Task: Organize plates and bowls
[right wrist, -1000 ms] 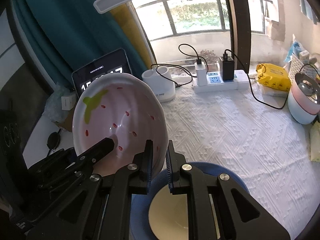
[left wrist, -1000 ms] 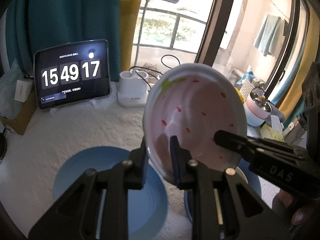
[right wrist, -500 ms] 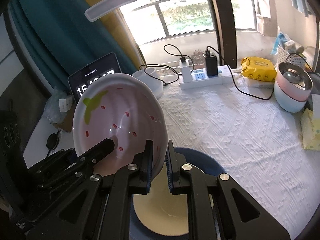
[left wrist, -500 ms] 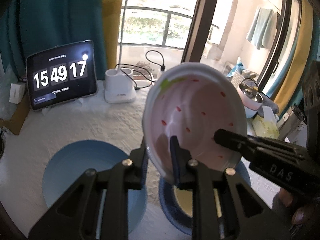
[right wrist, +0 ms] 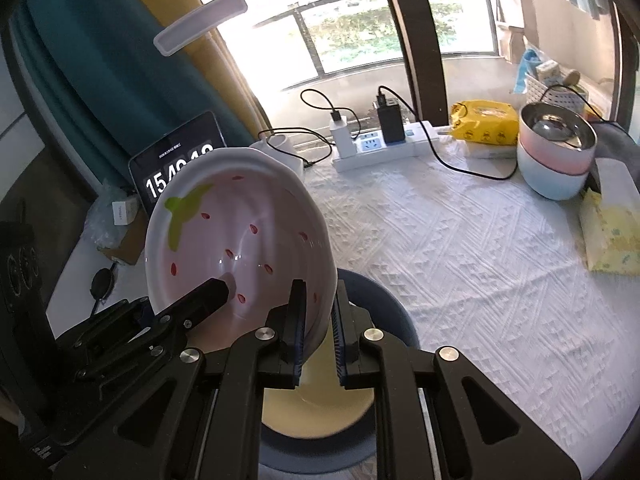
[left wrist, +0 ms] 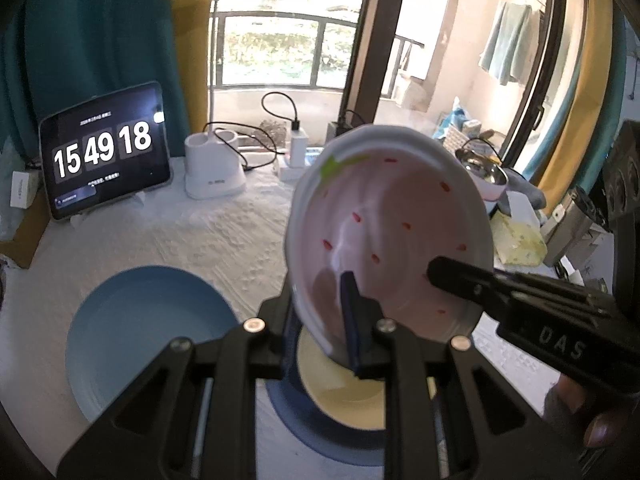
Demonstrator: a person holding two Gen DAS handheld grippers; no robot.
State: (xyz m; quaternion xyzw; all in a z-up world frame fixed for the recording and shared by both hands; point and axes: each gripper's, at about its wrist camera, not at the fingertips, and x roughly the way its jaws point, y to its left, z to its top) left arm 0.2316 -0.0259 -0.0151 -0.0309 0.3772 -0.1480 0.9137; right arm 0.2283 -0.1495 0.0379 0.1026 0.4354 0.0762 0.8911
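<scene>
A pink strawberry-pattern bowl [left wrist: 388, 232] [right wrist: 240, 236] hangs tilted in the air, gripped by both grippers. My left gripper [left wrist: 320, 320] is shut on its near-left rim. My right gripper [right wrist: 318, 320] is shut on its right rim and also shows in the left wrist view as a black finger [left wrist: 460, 276] inside the bowl. Under the bowl a yellow plate [left wrist: 344, 396] [right wrist: 320, 404] lies on a dark blue plate [left wrist: 312, 436] [right wrist: 384, 300]. A light blue plate [left wrist: 136, 332] rests on the white tablecloth to the left.
A tablet clock [left wrist: 104, 152], a white lamp base [left wrist: 214, 170] and a power strip [right wrist: 380, 144] with cables line the table's back. Stacked pink and blue bowls with a steel one [right wrist: 556, 156], a yellow wipes pack [right wrist: 486, 122] and a tissue pack [right wrist: 612, 240] stand at the right.
Both grippers have carried the pink bowl to the right, from over the light blue plate to above the yellow plate on the dark blue plate. The grip is unchanged.
</scene>
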